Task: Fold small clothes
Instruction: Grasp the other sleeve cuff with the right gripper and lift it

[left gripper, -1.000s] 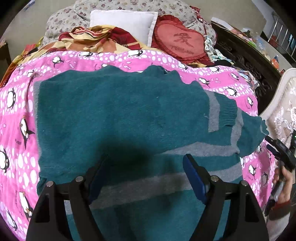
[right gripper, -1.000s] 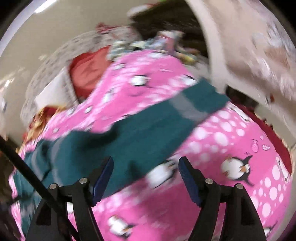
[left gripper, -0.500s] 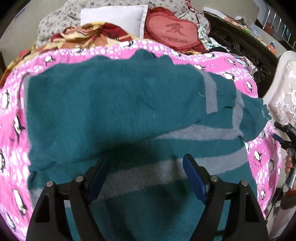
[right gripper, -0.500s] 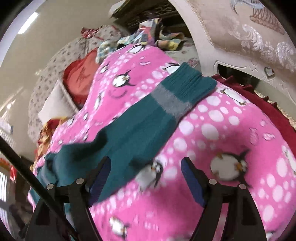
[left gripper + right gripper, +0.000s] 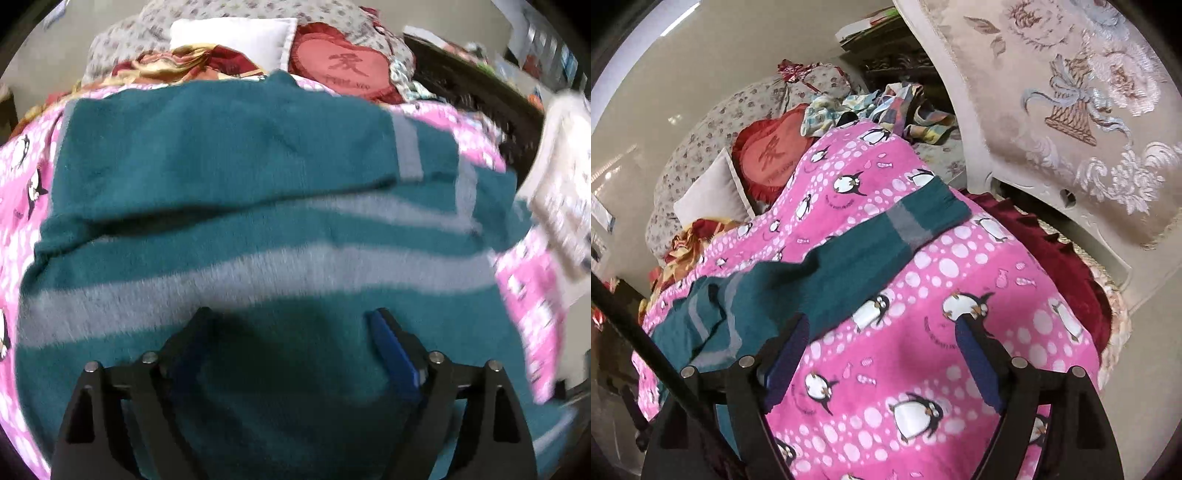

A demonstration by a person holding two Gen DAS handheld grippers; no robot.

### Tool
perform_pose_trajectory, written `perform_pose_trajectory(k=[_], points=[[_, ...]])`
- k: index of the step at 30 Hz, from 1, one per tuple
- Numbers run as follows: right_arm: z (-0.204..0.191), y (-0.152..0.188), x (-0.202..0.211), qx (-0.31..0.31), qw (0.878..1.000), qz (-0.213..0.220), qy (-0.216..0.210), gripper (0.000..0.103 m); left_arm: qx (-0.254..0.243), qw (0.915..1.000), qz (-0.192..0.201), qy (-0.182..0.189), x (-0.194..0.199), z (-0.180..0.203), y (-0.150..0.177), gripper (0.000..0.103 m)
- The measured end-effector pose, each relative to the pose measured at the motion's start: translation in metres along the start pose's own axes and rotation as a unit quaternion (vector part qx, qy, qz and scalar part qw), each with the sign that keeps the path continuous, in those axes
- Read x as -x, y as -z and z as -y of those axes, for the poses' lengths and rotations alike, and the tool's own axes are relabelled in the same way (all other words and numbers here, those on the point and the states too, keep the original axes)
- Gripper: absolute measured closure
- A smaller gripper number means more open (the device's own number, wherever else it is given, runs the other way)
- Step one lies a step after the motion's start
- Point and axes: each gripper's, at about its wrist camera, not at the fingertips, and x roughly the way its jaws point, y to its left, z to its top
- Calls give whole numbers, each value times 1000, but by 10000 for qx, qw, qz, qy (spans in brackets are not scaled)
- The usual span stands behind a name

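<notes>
Sweater: teal sweater (image 5: 236, 155) with grey stripes, spread on the pink penguin blanket (image 5: 960, 280) over the bed.
Left gripper (image 5: 291, 328): jaws released, held wide directly above the sweater's lower body; contact unclear.
Right gripper (image 5: 879, 332): jaws released, empty, over bare blanket; the sweater's sleeve (image 5: 871, 243) lies just beyond its left jaw.

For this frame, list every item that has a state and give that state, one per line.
Teal sweater: spread on the blanket, one sleeve folded across the body, not in either gripper.
Other sleeve: stretched out flat over the blanket.
Pink penguin blanket: spread under the sweater.
Left gripper: open, above the sweater's lower part.
Right gripper: open, empty, above the blanket beside the sleeve.
</notes>
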Motion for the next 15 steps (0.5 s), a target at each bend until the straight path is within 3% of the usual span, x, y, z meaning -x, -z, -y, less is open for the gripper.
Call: perform_pose_trajectory(k=[3,5,8,11,15], points=[[12,-4,15,-96,9997,198,134,18,-463,9985,162,-242,4,17,10,13],[34,-9,27,-400,9979,366,345,18,-368,9992,121,-126,3,13,9,12],[54,-14,35,-513,9974,393,319,14,-201,9997,136,42,4,6,7,10],[51,-10,17,-432,9983,232,312,11,-288,9995,117,-21,2,10,7,8],[46,-7,-41,-795,9966,-56,-222,11,-251,9996,110,52,2,8,7,7]])
